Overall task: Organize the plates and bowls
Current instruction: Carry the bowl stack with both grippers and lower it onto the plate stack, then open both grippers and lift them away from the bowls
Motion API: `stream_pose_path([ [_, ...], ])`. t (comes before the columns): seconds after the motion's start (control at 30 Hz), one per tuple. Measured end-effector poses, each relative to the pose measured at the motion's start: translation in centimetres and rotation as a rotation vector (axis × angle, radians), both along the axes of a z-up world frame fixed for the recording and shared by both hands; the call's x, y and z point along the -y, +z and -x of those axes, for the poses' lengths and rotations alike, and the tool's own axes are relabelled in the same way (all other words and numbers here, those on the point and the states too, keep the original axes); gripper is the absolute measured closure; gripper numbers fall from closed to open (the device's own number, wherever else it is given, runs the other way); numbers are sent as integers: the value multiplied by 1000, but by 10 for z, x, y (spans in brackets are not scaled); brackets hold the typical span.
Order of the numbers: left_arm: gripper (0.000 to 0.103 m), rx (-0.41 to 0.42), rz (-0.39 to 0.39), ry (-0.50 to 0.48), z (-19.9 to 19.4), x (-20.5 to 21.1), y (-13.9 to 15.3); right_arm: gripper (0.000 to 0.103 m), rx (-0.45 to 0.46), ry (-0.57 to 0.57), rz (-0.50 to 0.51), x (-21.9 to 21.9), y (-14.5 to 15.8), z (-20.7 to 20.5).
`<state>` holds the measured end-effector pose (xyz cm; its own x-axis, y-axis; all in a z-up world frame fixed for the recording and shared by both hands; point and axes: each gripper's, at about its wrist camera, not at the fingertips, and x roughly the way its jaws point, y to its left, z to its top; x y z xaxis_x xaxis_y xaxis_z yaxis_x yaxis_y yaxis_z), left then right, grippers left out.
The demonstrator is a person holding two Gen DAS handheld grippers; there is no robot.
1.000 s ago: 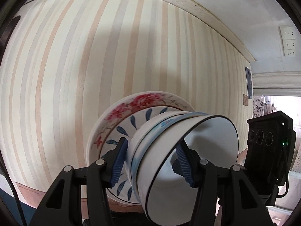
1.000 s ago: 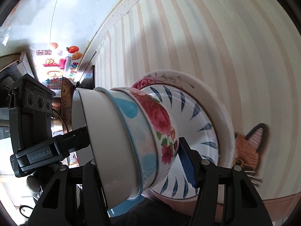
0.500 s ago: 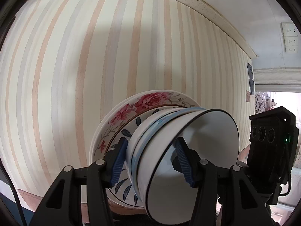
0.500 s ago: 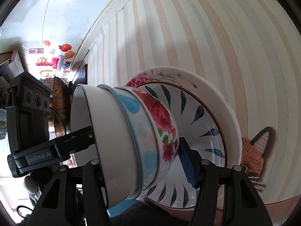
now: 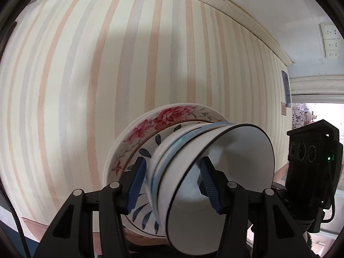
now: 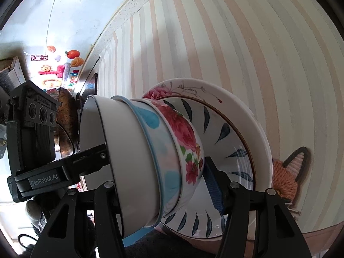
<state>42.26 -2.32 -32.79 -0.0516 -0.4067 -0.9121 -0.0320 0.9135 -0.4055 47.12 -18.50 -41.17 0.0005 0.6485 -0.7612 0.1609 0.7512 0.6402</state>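
Stack of bowls point(image 5: 215, 172) and plates point(image 6: 236, 142), tilted before striped wall point(image 5: 86, 75). Left tool point(image 5: 174, 182) and right tool point(image 6: 163, 182) each clamped on the nested bowls, rims at nine o'clock in right view.

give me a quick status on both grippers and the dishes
Left gripper and right gripper both clamped on nested bowls. Bowls sit on stacked plates. Nothing in the way.

A table under a tablecloth point(image 5: 107, 86) striped in cream, peach and grey carries everything. A large rose-rimmed plate point(image 6: 253, 129) lies against it; whether it rests or is raised cannot be told. A crocheted fox coaster point(image 6: 288, 172) lies flat just beside the plate's rim.
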Motion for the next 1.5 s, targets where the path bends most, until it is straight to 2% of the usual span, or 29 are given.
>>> stream_pose_path([
  [0.27, 54, 128, -117, -9, 9, -5, 27, 42, 15, 11, 52, 3, 11, 4],
  [0.47, 52, 237, -251, -14, 25, -7, 55, 42, 95, 28, 139, 4, 42, 10],
  [0.57, 52, 283, -268, -1, 34, -13, 69, 42, 146, 46, 205, 1, 65, 17],
  [0.6, 50, 301, -273, 4, 37, -14, 74, 40, 163, 51, 233, 0, 74, 20],
  [0.63, 47, 316, -271, 11, 41, -16, 78, 33, 176, 54, 254, -1, 80, 23],
  [0.7, 29, 339, -270, 23, 46, -17, 86, 25, 224, 60, 307, -2, 98, 31],
  [0.77, 20, 372, -281, 31, 51, -18, 94, 21, 267, 58, 355, -3, 114, 39],
  [0.8, 17, 392, -298, 36, 54, -18, 98, 15, 286, 53, 370, -3, 121, 43],
  [0.87, 11, 430, -315, 41, 61, -19, 108, 12, 315, 40, 403, -3, 133, 49],
  [1.03, 10, 541, -359, 60, 81, -17, 133, 8, 403, -15, 452, 2, 163, 66],
  [1.17, 3, 563, -344, 68, 95, -18, 146, 4, 476, -43, 516, 2, 183, 82],
  [1.33, 3, 604, -327, 103, 120, -17, 164, 3, 511, -61, 546, 7, 204, 101],
  [1.5, 0, 681, -354, 137, 149, -15, 188, 3, 563, -60, 568, 7, 228, 126],
])
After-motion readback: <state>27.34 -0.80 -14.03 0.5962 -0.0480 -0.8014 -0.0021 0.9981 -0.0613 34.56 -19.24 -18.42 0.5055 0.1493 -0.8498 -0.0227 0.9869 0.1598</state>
